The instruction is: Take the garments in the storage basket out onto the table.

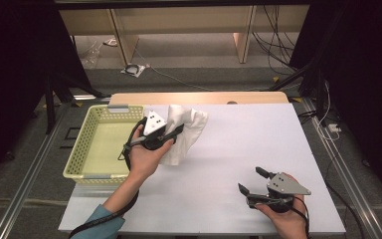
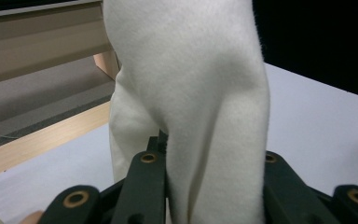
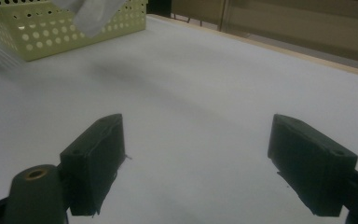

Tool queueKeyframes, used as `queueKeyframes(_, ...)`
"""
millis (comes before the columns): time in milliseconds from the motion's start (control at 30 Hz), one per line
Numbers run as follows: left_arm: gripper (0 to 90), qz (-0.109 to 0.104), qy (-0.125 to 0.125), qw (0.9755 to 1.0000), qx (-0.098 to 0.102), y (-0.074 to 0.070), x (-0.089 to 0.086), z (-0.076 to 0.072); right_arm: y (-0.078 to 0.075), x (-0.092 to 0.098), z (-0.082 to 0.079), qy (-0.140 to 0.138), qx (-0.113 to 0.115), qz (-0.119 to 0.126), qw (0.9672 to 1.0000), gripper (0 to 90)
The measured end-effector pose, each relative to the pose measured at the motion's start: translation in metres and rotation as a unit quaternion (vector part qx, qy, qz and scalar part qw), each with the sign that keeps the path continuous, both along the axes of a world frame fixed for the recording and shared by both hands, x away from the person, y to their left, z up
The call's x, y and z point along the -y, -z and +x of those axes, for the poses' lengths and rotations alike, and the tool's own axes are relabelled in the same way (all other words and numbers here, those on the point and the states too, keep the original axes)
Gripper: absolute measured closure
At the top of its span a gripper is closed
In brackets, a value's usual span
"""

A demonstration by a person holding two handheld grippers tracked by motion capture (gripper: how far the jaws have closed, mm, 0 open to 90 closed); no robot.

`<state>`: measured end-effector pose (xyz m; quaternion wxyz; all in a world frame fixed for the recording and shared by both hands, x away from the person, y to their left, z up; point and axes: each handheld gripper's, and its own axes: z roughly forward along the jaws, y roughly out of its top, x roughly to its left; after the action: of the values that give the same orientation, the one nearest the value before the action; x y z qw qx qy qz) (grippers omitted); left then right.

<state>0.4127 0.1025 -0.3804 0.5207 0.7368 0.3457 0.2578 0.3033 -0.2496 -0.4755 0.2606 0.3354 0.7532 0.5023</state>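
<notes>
Left gripper [image 1: 176, 130] clamps soft white cloth [image 1: 186, 130], lifted beside pale yellow perforated plastic basket [image 1: 92, 172]; drop-in remains. Right gripper [image 1: 252, 181] gapes wide, holding nothing.

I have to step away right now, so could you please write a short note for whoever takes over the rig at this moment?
Left tongs: shut on the white cloth, held lifted beside the basket's right wall, its lower end draping toward the table.
Right tongs: open, holding nothing, low over the table's near right part.
Yellow perforated basket: at the table's left edge, nothing seen inside it.
Done: cloth picked up.
Left: probably carry it over the basket and release; it is not in yet.
</notes>
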Motion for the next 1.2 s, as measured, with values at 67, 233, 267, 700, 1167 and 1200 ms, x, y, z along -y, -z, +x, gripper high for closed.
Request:
queueKeyframes(67, 74.3, 0.002, 0.002, 1.0000, -0.002, 0.001, 0.002, 0.000, 0.000, 0.000, 0.000, 0.001, -0.001, -0.002, 1.0000, 19.6)
queueKeyframes(233, 74.3, 0.004, 0.006, 1.0000, -0.005, 0.004, 0.005, -0.001, 0.000, 0.000, 0.000, 0.000, 0.000, 0.000, 1.0000, 19.6)
queueKeyframes(267, 74.2, 0.005, 0.007, 0.9999, -0.005, 0.004, 0.006, -0.001, 0.000, 0.000, 0.000, 0.000, 0.000, 0.000, 1.0000, 19.6)
queueKeyframes(700, 74.3, 0.012, 0.016, 0.9997, -0.013, 0.011, 0.013, -0.002, 0.000, 0.000, 0.000, 0.002, 0.001, 0.000, 1.0000, 19.6)
queueKeyframes(1167, 74.2, 0.020, 0.024, 0.9993, -0.022, 0.017, 0.021, -0.002, 0.000, 0.000, 0.000, 0.002, -0.001, -0.001, 1.0000, 19.6)
queueKeyframes(1200, 74.2, 0.020, 0.025, 0.9992, -0.023, 0.018, 0.022, -0.003, 0.000, 0.000, 0.000, 0.002, 0.000, 0.000, 1.0000, 19.6)
